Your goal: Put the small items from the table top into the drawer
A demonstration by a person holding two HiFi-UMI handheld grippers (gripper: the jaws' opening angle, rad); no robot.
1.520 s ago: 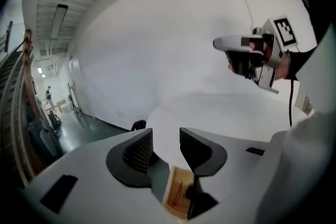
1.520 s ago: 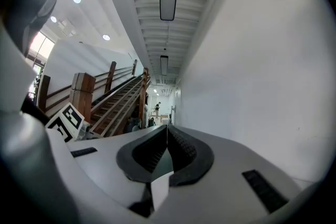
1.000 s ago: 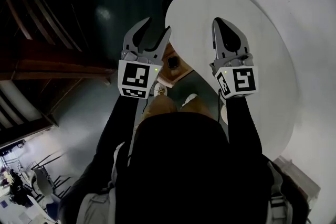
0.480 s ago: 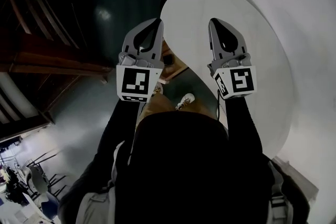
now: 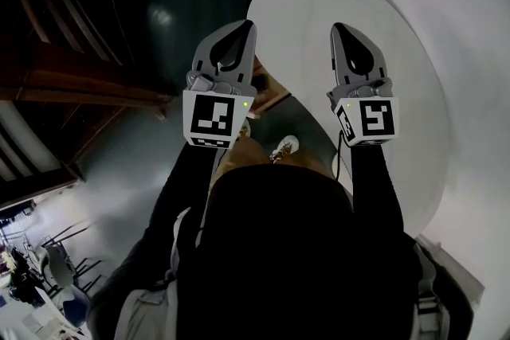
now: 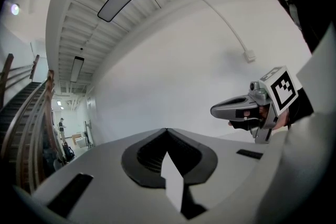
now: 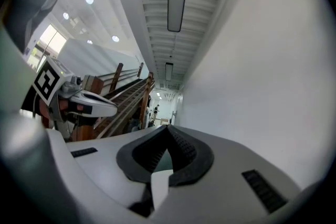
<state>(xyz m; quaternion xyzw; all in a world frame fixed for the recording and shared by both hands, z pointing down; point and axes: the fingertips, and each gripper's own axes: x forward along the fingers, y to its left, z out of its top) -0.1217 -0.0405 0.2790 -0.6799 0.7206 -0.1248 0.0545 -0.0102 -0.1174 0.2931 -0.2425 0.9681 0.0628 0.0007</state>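
My left gripper (image 5: 248,25) is shut with nothing between its jaws; its closed tip (image 6: 167,130) points at a bare white wall. My right gripper (image 5: 338,29) is shut and empty too, over the white round table top (image 5: 414,91). Each gripper shows in the other's view: the right gripper (image 6: 245,108) and the left gripper (image 7: 90,103), side by side and level. No small items are visible on the table. A brown wooden piece (image 5: 269,98) shows below, between the grippers; I cannot tell whether it is the drawer.
The person's shoe (image 5: 285,146) and dark floor lie below the table's edge. A wooden staircase (image 7: 123,97) runs along the left. A white wall (image 6: 173,76) fills the space ahead.
The left gripper's jaws were open a second ago and have shut on nothing. Both grippers have shifted slightly up and right in the head view.
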